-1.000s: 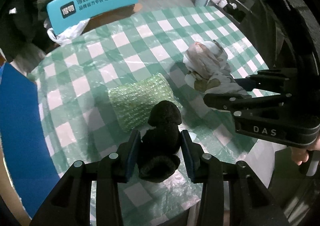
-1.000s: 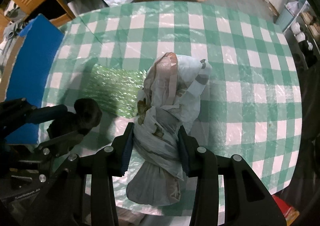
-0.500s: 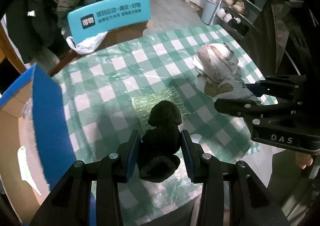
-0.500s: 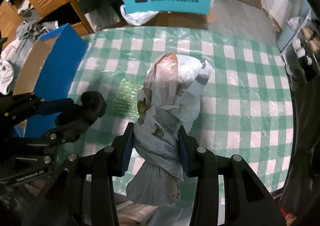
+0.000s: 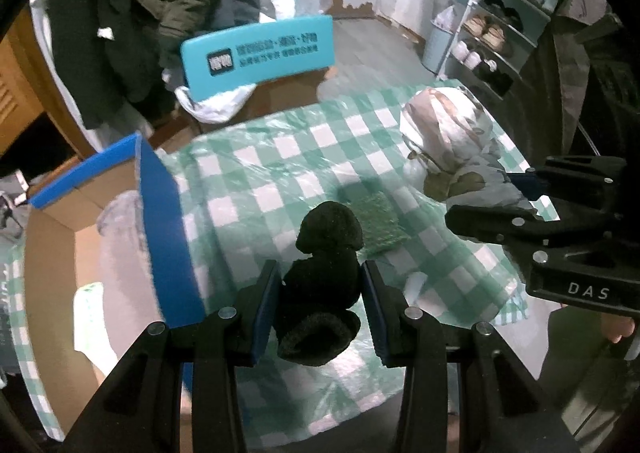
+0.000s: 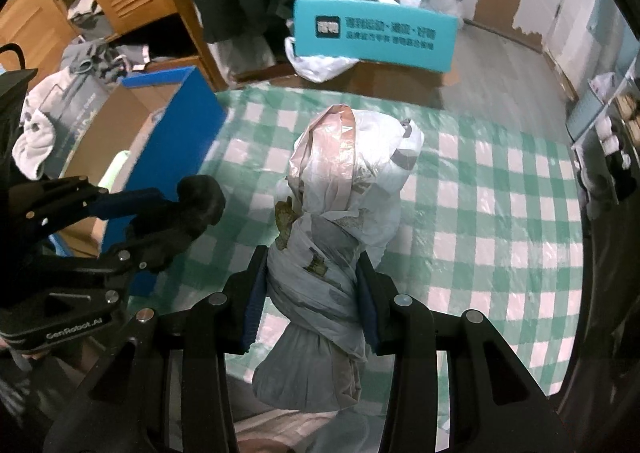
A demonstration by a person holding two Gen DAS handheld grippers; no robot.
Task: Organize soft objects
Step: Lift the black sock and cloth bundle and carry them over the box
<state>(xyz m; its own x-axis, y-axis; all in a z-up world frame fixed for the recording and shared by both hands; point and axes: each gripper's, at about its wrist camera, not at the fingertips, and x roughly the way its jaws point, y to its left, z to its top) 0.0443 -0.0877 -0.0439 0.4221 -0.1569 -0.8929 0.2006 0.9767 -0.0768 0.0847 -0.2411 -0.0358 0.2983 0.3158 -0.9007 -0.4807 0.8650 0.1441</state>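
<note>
Left gripper (image 5: 320,307): blue pads clamped on the sides of a black knitted roll of sock-like fabric (image 5: 324,277); the roll is carried clear above the table.
Black roll, axis: runs forward along the fingers, its open cuff end nearest the camera, its rounded knob end pointing away over the cloth.
Right gripper (image 6: 310,299): pads pressed on the waist of a twisted bundle of pale grey and pink plastic bags (image 6: 340,205), likewise held in the air.
Bag bundle, axis: lengthwise along the fingers, bulging head pointing away, knotted tail hanging toward the camera.
Table: green-and-white checked plastic cloth (image 6: 500,213) below both loads; a green bubble-wrap pad (image 5: 380,219) lies on it just beyond the black roll.
Likely destination: an open cardboard box with blue flaps (image 5: 168,213), standing off the table's left edge.
Key relation: the box lies left of both grippers, and the left hand is nearer to it; the right must cross further over.
</note>
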